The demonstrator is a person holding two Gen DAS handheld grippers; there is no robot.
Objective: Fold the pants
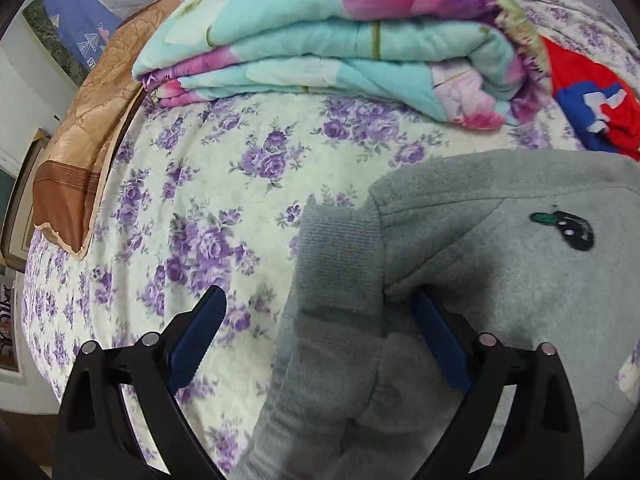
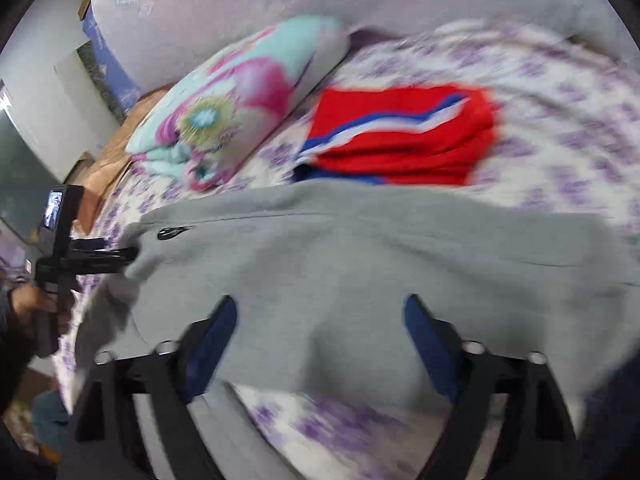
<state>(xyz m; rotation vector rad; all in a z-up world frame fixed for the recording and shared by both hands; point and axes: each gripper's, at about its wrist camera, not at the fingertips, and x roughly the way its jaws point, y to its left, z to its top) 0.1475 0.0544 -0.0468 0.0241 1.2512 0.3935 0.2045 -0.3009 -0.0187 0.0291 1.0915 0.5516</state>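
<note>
Grey sweatpants (image 1: 500,280) lie on the flowered bed sheet (image 1: 220,200), a small dark embroidered patch (image 1: 568,230) on them. My left gripper (image 1: 319,294) stands wide open and points down. The ribbed cuff (image 1: 340,256) and a bunched leg lie between its blue pads; the right pad (image 1: 436,340) is beside the cloth, the left pad is well clear of it. In the blurred right wrist view, my right gripper (image 2: 320,301) is open over the near edge of the sweatpants (image 2: 360,260), with no fabric pinched. The left gripper (image 2: 120,254), held in a hand, meets the pants' left end.
A folded turquoise-and-pink quilt (image 1: 320,40) lies at the back of the bed, a folded red-and-blue garment (image 2: 400,136) to its right, just behind the pants. A brown pillow (image 1: 88,140) sits at the bed's left edge. A wall runs behind the bed.
</note>
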